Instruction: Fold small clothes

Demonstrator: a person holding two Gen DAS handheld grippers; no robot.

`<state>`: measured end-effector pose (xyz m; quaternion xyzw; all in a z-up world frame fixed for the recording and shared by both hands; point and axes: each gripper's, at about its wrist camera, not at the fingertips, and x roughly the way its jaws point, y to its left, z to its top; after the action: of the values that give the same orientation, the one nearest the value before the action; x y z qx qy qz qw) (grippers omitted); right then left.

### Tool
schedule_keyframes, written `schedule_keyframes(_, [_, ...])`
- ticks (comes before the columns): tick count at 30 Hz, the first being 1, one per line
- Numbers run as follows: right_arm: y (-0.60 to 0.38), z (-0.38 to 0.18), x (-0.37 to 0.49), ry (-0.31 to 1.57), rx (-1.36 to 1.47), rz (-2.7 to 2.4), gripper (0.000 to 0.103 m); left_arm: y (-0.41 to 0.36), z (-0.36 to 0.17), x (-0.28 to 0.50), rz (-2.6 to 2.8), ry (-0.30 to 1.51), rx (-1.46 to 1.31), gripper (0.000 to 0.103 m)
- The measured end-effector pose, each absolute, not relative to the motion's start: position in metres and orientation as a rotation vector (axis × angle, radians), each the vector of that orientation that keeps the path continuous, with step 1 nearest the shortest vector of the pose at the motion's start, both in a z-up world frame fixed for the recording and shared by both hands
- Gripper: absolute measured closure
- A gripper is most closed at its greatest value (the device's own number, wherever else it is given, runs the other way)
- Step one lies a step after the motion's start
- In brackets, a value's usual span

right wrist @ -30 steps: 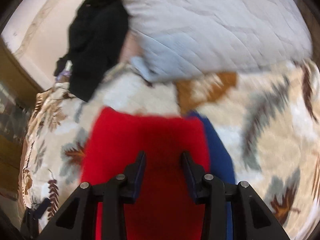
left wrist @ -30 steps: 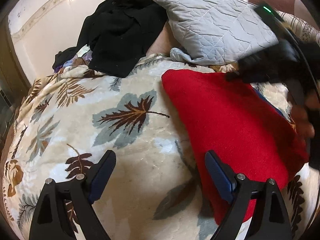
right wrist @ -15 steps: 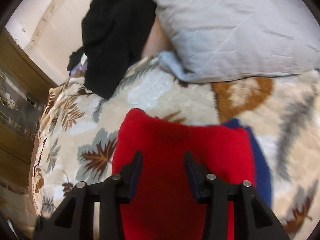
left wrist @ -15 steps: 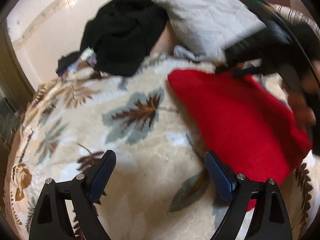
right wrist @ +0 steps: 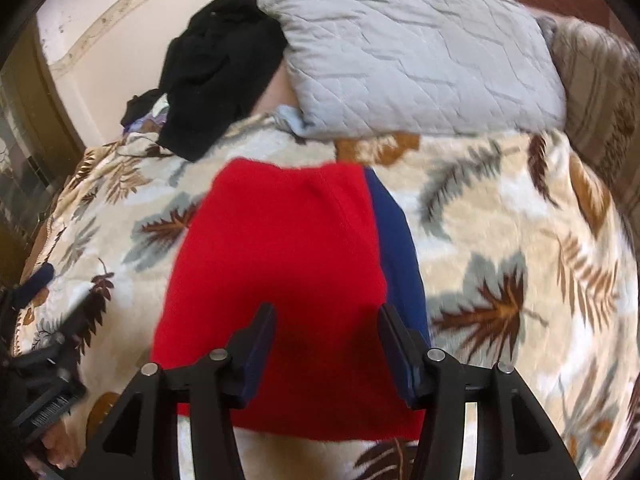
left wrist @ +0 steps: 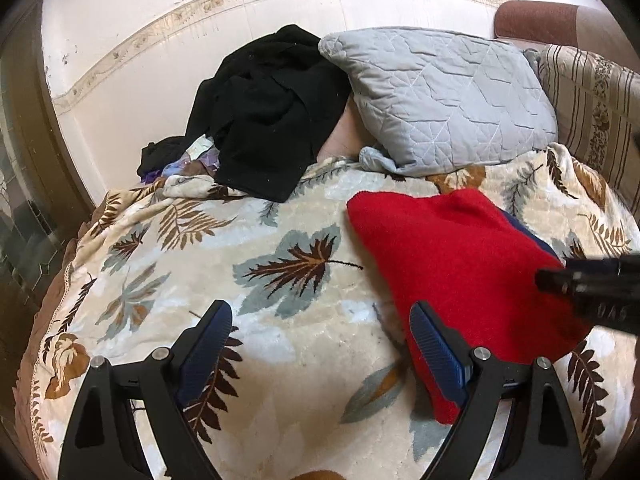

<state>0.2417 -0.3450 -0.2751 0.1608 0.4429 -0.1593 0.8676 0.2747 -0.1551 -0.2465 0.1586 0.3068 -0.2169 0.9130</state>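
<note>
**Red garment lies folded on the leaf blanket, both grippers free of it**

A red knitted garment point(left wrist: 460, 264) lies flat on a cream blanket point(left wrist: 200, 248) printed with brown and grey leaves. It sits right of the blanket's middle, its far edge close to a grey quilted pillow point(left wrist: 440, 96). A blue piece of cloth point(right wrist: 396, 240) shows from under its right edge.

The left gripper point(left wrist: 320, 336) hangs over the near part of the blanket with its jaws spread wide and nothing between them. Its right finger point(left wrist: 436, 352) stands in front of the near left edge of the red garment; whether it touches the cloth cannot be told.

The right gripper point(right wrist: 326, 344) hangs over the near half of the red garment. Its jaws are opening, and only the flat red cloth shows in the gap, not pinched by the pads. In the left wrist view part of this gripper comes in from the right edge over the garment.

A heap of black clothing point(left wrist: 264, 116) lies at the far left, against the pillow and the wall point(left wrist: 160, 40). A striped cushion point(left wrist: 596, 112) stands at the far right.
</note>
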Motion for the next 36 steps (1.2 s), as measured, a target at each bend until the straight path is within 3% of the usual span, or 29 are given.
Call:
schedule_keyframes(4, [-0.347, -0.298, 0.247, 0.975, 0.343, -0.328, 0.045, -0.159, -0.249, 0.276, -0.445, 0.64, 0.329, 0.012])
schedule_keyframes(17, [-0.379, -0.276, 0.233, 0.865, 0.451, -0.361, 0.045, -0.175, -0.262, 0.285, -0.443, 0.681, 0.337, 0.012])
schedule_keyframes(24, [-0.386, -0.303, 0.237, 0.965, 0.525, -0.302, 0.045, -0.183, -0.269, 0.284, -0.444, 0.698, 0.365, 0.012])
schedule_keyframes(36, [-0.385, -0.278, 0.226, 0.844, 0.498, -0.302, 0.045, -0.187, -0.277, 0.283, -0.448, 0.713, 0.394, 0.012])
